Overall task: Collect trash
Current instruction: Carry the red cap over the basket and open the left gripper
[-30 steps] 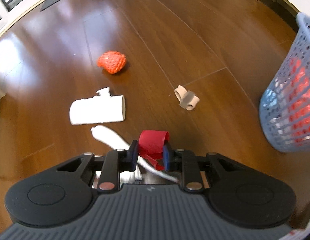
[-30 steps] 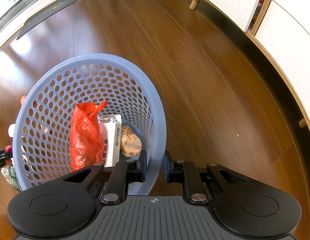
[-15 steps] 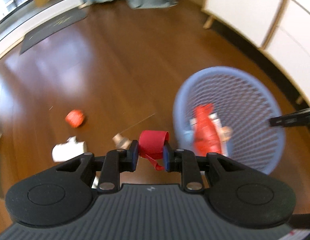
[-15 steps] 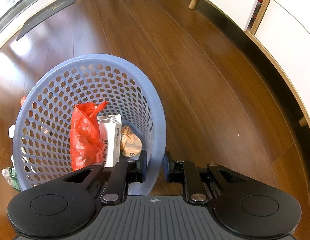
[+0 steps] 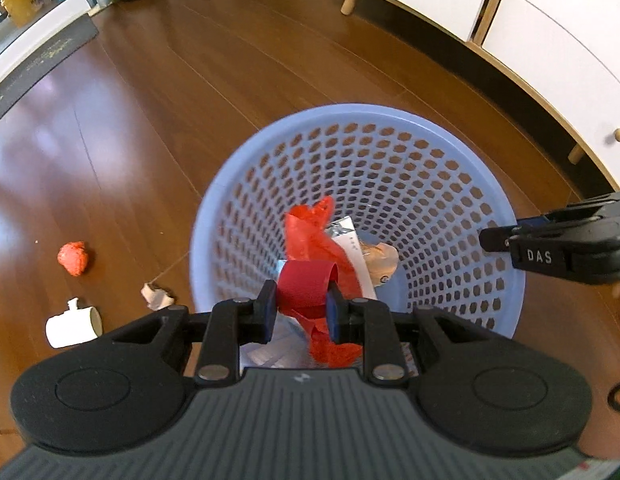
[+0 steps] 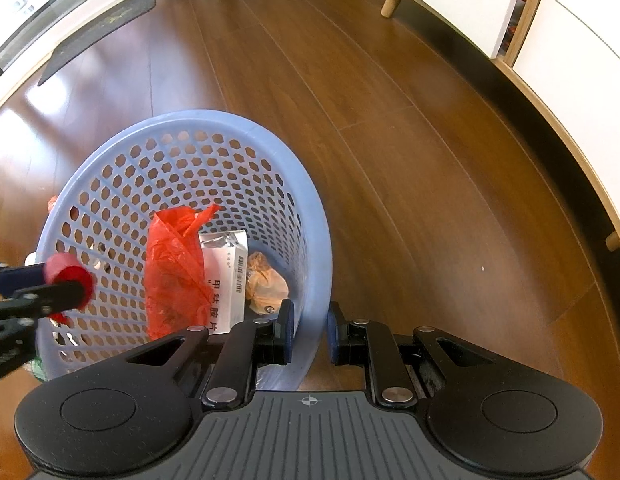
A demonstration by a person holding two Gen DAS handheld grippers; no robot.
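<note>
My left gripper (image 5: 301,307) is shut on a red strap loop (image 5: 305,286) and hangs over the mouth of the blue mesh basket (image 5: 394,118). The right wrist view shows the red strap loop (image 6: 67,274) at the basket's left side. My right gripper (image 6: 310,334) is shut on the near wall of the basket (image 6: 310,264). Inside lie a red plastic bag (image 6: 171,268), a white packet (image 6: 225,276) and a crumpled tan wrapper (image 6: 265,286).
On the brown wood floor left of the basket lie an orange crumpled ball (image 5: 73,258), a tan scrap (image 5: 157,296) and a white paper tube (image 5: 71,324). White cabinets on wooden legs (image 5: 550,40) stand at the right. A dark mat (image 5: 37,66) lies far left.
My left gripper has swung right with the red strap, from above the floor litter to over the basket's mouth. The right gripper has kept its hold on the basket wall.
</note>
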